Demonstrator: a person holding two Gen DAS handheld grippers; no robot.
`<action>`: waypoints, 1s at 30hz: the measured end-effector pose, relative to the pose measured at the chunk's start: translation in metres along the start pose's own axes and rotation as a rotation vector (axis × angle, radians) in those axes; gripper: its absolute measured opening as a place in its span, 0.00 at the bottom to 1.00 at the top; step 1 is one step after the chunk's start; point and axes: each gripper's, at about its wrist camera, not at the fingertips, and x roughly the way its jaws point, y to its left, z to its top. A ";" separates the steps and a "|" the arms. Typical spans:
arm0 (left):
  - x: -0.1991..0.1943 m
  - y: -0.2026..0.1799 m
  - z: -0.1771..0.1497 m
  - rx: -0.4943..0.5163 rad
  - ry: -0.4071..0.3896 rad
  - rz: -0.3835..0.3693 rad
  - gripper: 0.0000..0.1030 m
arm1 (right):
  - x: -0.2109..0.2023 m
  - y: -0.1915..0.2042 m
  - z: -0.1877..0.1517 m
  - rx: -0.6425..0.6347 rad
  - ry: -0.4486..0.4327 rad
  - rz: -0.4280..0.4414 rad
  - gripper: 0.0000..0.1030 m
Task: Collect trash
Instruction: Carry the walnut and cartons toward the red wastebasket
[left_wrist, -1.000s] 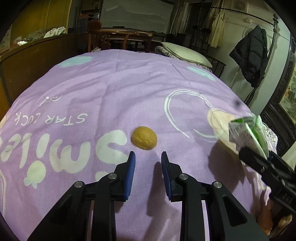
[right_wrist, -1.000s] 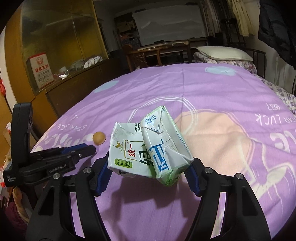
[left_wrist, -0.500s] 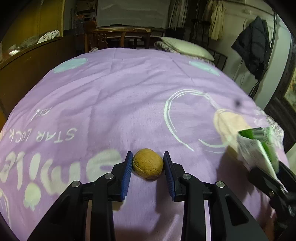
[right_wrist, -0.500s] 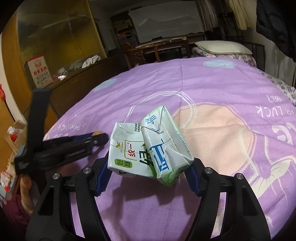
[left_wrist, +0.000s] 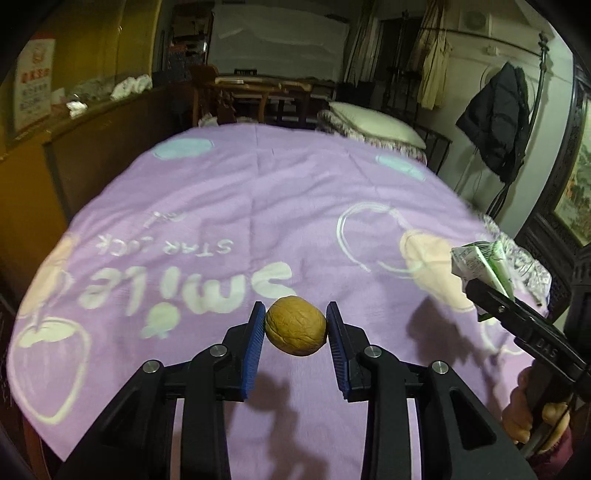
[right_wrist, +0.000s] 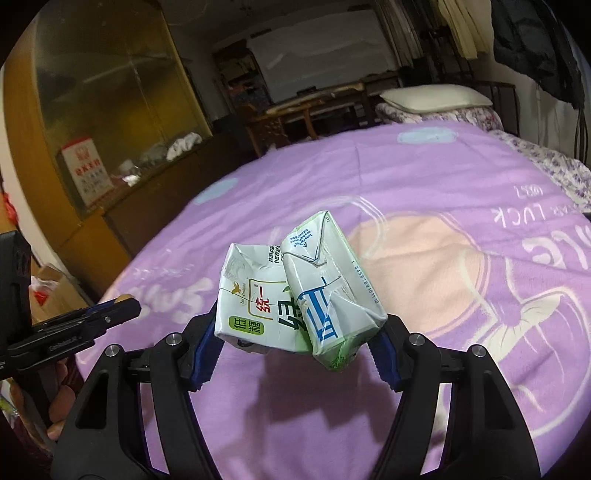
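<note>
A brown walnut (left_wrist: 296, 325) hangs above the purple blanket (left_wrist: 258, 206), pinched between the blue pads of my left gripper (left_wrist: 296, 328), which is shut on it. Its shadow falls on the cloth below. My right gripper (right_wrist: 295, 332) is shut on a crumpled white-and-green drink carton (right_wrist: 295, 291), folded in two and held clear of the blanket (right_wrist: 424, 192). In the left wrist view the same carton (left_wrist: 480, 264) and right gripper show at the right edge. In the right wrist view the left gripper (right_wrist: 122, 308) pokes in from the left, with a sliver of walnut at its tip.
The blanket covers a bed with a white pillow (left_wrist: 373, 120) at its far end. A wooden cabinet (left_wrist: 92, 140) runs along the left side, a wooden chair and table (left_wrist: 258, 92) stand beyond the bed. A dark jacket (left_wrist: 498, 118) hangs on a rack at right.
My left gripper reached the walnut on the blanket, shut on it and lifted it off the cloth. The right gripper kept its hold on the carton and rose slightly.
</note>
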 end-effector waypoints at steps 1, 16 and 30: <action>-0.015 -0.001 0.000 0.003 -0.022 0.003 0.32 | -0.005 0.004 0.001 -0.003 -0.010 0.015 0.65; -0.190 0.028 -0.039 -0.034 -0.206 0.086 0.33 | -0.098 0.099 -0.010 -0.126 -0.106 0.275 0.65; -0.206 0.176 -0.171 -0.341 0.024 0.267 0.43 | -0.093 0.173 -0.055 -0.272 0.059 0.411 0.65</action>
